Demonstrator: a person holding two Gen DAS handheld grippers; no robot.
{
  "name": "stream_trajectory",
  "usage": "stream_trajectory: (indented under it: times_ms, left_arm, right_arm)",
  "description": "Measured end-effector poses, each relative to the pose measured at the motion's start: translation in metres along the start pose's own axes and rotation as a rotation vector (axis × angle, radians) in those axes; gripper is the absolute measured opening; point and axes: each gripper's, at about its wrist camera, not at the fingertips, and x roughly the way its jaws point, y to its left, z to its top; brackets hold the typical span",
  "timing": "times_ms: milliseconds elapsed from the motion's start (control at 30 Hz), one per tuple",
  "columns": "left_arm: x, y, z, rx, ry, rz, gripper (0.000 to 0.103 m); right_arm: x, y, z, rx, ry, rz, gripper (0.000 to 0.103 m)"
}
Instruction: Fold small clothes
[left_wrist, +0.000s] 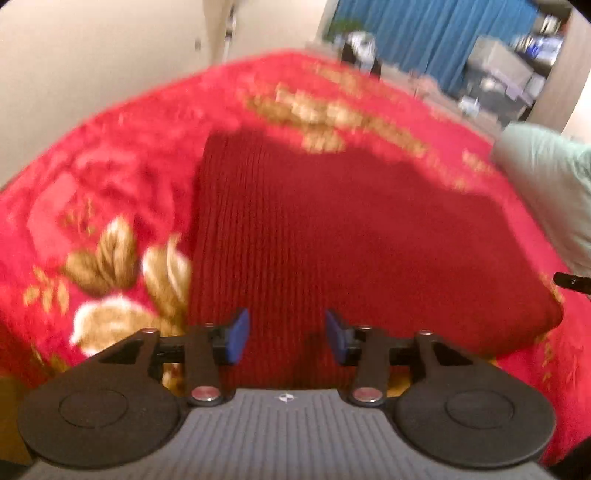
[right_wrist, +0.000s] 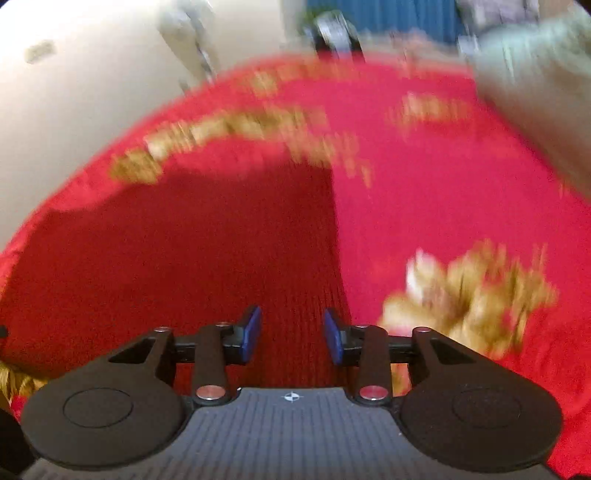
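Blue-padded fingers (left_wrist: 236, 338) of the left gripper (left_wrist: 287, 336) are standing partly open, gripping nothing, with the dark red knitted garment (left_wrist: 332, 229) lying flat below and ahead of them. On the right gripper (right_wrist: 291, 336), the fingers are likewise hanging partly apart and empty over the garment's right edge. Beyond and beside both pairs, a red floral blanket (left_wrist: 110, 177) is spreading under the garment.
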Motion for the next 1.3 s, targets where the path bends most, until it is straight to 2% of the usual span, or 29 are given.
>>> stream_trajectory:
  times_ms: [67,133,233,333,500,533,600,667,733,967,1233,1300]
  left_arm:
    - [-0.008,-0.009,0.000,0.037,-0.052,0.002,0.053]
    - [-0.012,-0.019,-0.001,0.062,-0.082,0.003,0.054]
    - [-0.022,-0.037,-0.008,0.077,-0.102,-0.011,0.054]
    - [-0.020,-0.049,-0.008,0.072,-0.107,-0.008,0.054]
    - [-0.024,-0.065,-0.017,-0.002,-0.119,0.022,0.054]
    - [-0.024,-0.066,-0.019,-0.016,-0.117,0.030,0.054]
    - [-0.019,-0.069,-0.023,-0.034,-0.108,0.045,0.064]
    - [-0.012,-0.072,-0.027,-0.025,-0.087,0.063,0.067]
    - [-0.004,-0.071,-0.031,-0.023,-0.060,0.076,0.067]
    - [0.003,-0.059,-0.037,-0.122,-0.009,0.052,0.069]
    - [0.006,-0.050,-0.047,-0.235,0.055,0.022,0.070]
    - [0.007,-0.044,-0.045,-0.273,0.049,0.033,0.074]
  right_arm:
    - [-0.018,0.007,0.003,-0.061,-0.097,-0.005,0.051]
    - [-0.024,0.014,0.005,-0.117,-0.147,-0.010,0.051]
    - [-0.018,0.015,0.008,-0.137,-0.160,0.006,0.051]
    - [-0.012,0.010,0.014,-0.096,-0.173,0.028,0.051]
    - [-0.016,0.002,0.020,-0.026,-0.185,0.042,0.051]
    - [-0.016,0.001,0.021,-0.015,-0.189,0.043,0.051]
    - [-0.012,0.000,0.023,0.003,-0.182,0.047,0.051]
    - [-0.007,0.000,0.024,0.013,-0.162,0.054,0.051]
    - [-0.003,0.001,0.023,0.011,-0.141,0.042,0.051]
    - [-0.001,-0.003,0.025,0.033,-0.122,-0.010,0.051]
    - [0.003,-0.004,0.024,0.022,-0.099,-0.026,0.051]
    - [0.003,-0.004,0.024,0.021,-0.096,-0.026,0.051]
